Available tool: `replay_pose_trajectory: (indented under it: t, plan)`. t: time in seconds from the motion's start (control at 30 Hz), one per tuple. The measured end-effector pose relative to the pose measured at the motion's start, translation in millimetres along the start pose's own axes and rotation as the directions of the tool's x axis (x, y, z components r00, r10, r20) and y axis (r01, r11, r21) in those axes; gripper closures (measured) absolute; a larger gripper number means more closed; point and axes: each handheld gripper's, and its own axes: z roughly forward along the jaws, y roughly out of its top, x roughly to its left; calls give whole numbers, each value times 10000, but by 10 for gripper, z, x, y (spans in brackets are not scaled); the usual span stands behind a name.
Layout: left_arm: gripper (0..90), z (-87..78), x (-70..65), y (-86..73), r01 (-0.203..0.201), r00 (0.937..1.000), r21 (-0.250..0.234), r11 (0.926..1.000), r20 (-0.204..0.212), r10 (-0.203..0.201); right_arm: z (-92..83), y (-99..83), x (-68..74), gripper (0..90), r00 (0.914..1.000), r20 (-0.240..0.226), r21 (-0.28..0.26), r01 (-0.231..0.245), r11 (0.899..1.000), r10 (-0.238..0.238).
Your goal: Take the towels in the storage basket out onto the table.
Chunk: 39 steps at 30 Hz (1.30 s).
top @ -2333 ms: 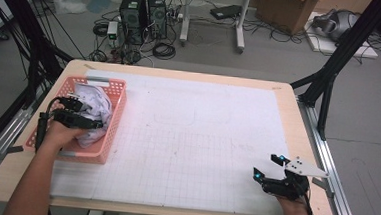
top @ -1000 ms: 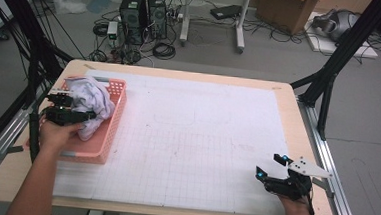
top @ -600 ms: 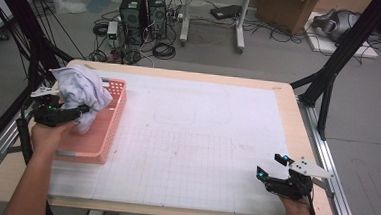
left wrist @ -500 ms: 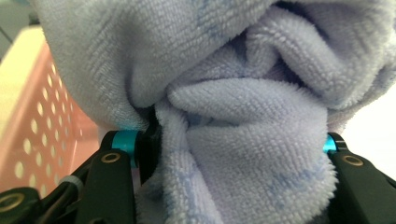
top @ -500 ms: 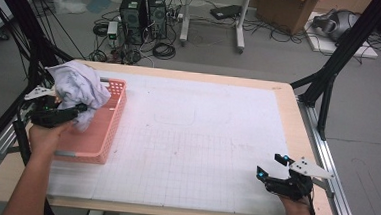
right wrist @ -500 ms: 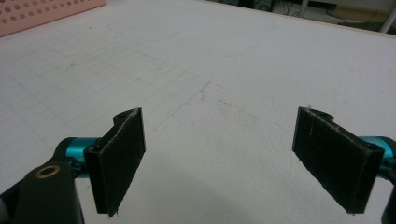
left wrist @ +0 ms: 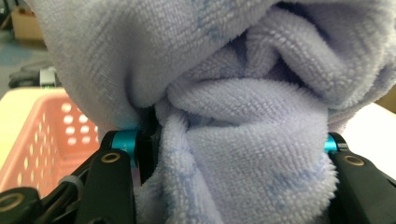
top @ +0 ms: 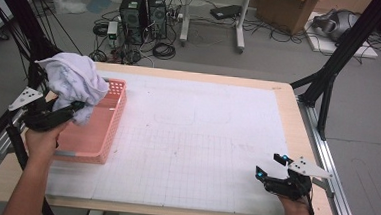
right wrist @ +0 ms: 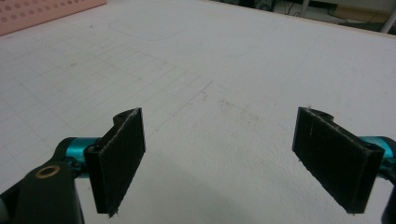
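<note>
The white mat lies bare from centre to right, and only the pink basket at the left edge blocks passage.

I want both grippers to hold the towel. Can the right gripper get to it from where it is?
Probably not yet. The right gripper sits open at the table's near right corner, while the left gripper holds the towel above the pink basket far left.

Computer towers, cardboard box, cables
</note>
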Motion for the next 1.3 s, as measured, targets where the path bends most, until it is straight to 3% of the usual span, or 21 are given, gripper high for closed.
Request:
replay_pose_trajectory:
  t: [0.3, 0.33, 0.43, 0.53, 0.57, 0.6, 0.63, 0.73, 0.77, 0.8, 0.93, 0.97, 1.0, 1.03, 1.07, 1.1, 1.13, 1.17, 1.2, 1.23, 1.3]
  plan:
    - [444, -33, -197, 83, -564, 9946, -740, 9957, 823, 625, 15, 8, 14, 161, 10000, -65, 43, 69, 10000, -69]
    - [444, -32, -255, 96, -549, 9917, -961, 9939, 1104, 654, 21, 16, 20, 160, 9999, -90, 11, 105, 9999, -105]
    - [444, -20, -314, 112, -573, 9888, -1084, 9925, 1313, 715, 39, 17, 22, 161, 9997, -156, 41, 192, 9998, -191]
    - [444, 23, -455, 162, -550, 9800, -1412, 9885, 1820, 805, 43, 20, 26, 161, 9995, -232, 44, 196, 9998, -195]
    - [443, 23, -455, 162, -550, 9800, -1412, 9885, 1820, 805, 43, 20, 26, 161, 9995, -232, 44, 196, 9998, -195]
    - [443, 58, -534, 172, -571, 9720, -1581, 9858, 2164, 910, 40, 21, 22, 160, 9994, -262, 5, 214, 9998, -214]
    - [443, 58, -534, 172, -571, 9720, -1581, 9858, 2164, 910, 35, 20, 27, 161, 9994, -282, 7, 178, 9998, -178]
    - [443, 123, -673, 175, -708, 9583, -1723, 9825, 2615, 1149, 26, 18, 26, 161, 9992, -268, -11, 281, 9996, -281]
    - [444, 141, -718, 179, -798, 9527, -1777, 9809, 2758, 1275, 17, 17, 25, 161, 9994, -249, -31, 223, 9997, -223]
    - [443, 182, -809, 187, -853, 9424, -1905, 9780, 3033, 1413, 15, 18, 25, 161, 9995, -251, -26, 201, 9998, -202]
    - [443, 295, -990, 206, -958, 9186, -1964, 9758, 3602, 1627, 32, 17, 11, 160, 9995, -290, 28, 149, 9999, -148]
    - [443, 295, -990, 206, -958, 9186, -1964, 9758, 3602, 1627, 32, 17, 11, 160, 9995, -290, 28, 149, 9999, -148]
    - [443, 327, -1039, 203, -1011, 9131, -1951, 9756, 3711, 1689, 34, 19, 14, 160, 9994, -281, -1, 209, 9998, -209]
    - [443, 356, -1090, 196, -1070, 9070, -1929, 9754, 3828, 1752, 29, 19, 20, 161, 9994, -295, 3, 197, 9998, -197]
    - [443, 406, -1192, 178, -1183, 8933, -1832, 9759, 4096, 1852, 25, 19, 22, 161, 9994, -284, 2, 189, 9998, -189]
    - [443, 406, -1192, 178, -1183, 8933, -1832, 9759, 4096, 1852, 23, 16, 22, 160, 9994, -287, -5, 198, 9998, -198]
    - [443, 430, -1248, 163, -1154, 8872, -1804, 9768, 4235, 1830, 26, 14, 22, 161, 9994, -296, 5, 205, 9998, -205]
    - [443, 452, -1297, 150, -1195, 8792, -1758, 9772, 4384, 1864, 31, 13, 20, 161, 9994, -278, 1, 221, 9998, -221]
    - [443, 500, -1393, 108, -1385, 8653, -1674, 9761, 4590, 2015, 35, 12, 23, 160, 9994, -285, 43, 181, 9998, -180]
    - [442, 500, -1393, 108, -1385, 8653, -1674, 9761, 4590, 2015, 35, 12, 23, 160, 9994, -285, 43, 181, 9998, -180]
    - [441, 594, -1527, 6, -1438, 8494, -1451, 9789, 4895, 1973, 44, 13, 30, 161, 9993, -302, 59, 217, 9997, -215]
